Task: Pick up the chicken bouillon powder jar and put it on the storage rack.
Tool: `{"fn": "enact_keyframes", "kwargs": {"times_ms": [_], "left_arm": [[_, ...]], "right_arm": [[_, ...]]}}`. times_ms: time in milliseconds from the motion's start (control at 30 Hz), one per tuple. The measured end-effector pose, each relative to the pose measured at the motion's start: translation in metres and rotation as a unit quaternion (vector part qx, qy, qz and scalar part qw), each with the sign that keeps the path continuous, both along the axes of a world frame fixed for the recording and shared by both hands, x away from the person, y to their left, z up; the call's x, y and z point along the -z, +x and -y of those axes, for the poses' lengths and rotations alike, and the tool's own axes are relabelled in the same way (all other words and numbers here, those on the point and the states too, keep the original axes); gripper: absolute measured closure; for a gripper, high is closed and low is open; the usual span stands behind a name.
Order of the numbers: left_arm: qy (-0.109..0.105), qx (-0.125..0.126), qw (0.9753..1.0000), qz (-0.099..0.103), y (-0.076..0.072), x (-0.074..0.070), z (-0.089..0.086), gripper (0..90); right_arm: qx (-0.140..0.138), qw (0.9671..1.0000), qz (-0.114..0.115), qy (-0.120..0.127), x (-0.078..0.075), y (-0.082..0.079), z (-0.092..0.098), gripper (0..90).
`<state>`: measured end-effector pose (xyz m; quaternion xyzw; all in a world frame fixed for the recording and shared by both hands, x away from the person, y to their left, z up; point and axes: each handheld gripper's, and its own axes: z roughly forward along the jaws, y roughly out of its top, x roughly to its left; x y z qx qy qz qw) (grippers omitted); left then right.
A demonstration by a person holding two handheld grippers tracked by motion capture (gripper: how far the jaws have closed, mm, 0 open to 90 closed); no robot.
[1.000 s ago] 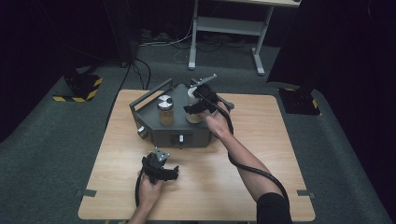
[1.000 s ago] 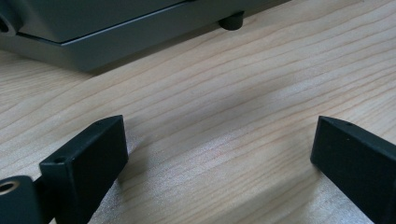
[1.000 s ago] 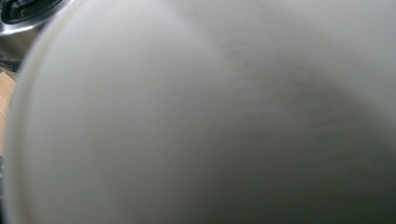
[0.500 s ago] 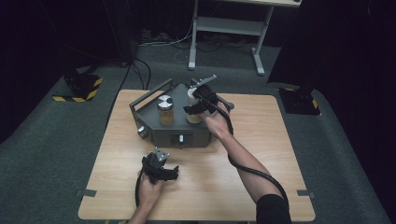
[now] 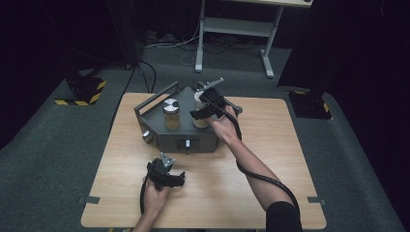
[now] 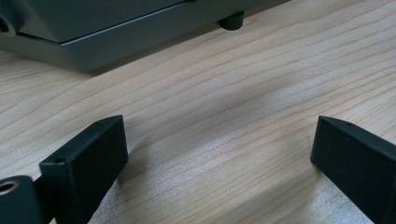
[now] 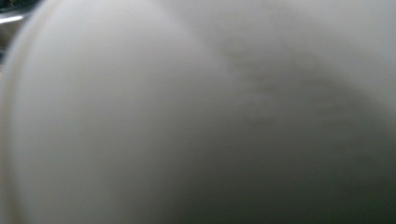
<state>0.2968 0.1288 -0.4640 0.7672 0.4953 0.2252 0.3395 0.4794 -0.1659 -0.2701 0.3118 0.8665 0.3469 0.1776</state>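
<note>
The right tongs (image 5: pixel 205 104) sit at the white-lidded jar (image 5: pixel 199 110), grip unclear; likely glass, rigid, breakable, best held at the lid. Left tongs (image 6: pixel 219 154) gape apart over the counter (image 6: pixel 224 102).

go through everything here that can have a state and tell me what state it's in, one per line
Left claw: open, resting low on the table, holding nothing.
Right claw: at the white jar; grip unclear.
White jar: upright on the grey box.
Amber jar: upright on the box, lid on, untouched.
</note>
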Motion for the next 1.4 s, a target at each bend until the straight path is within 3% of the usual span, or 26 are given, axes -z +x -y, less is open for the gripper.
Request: {"fn": "enact_keyframes", "kwargs": {"times_ms": [267, 867, 1400], "left_arm": [[0.000, 0.000, 1.0000, 0.000, 0.000, 0.000, 0.000, 3.9], [0.001, 0.000, 1.0000, 0.000, 0.000, 0.000, 0.000, 3.9], [0.000, 0.000, 1.0000, 0.000, 0.000, 0.000, 0.000, 3.9]], "right_arm": [[0.012, 0.9998, 0.010, 0.011, 0.005, -0.007, 0.008, 11.0], [0.011, 0.9988, 0.030, 0.038, 0.012, -0.028, 0.041, 10.1], [0.027, 0.9976, 0.035, 0.053, 0.026, -0.056, 0.084, 10.1]]}}
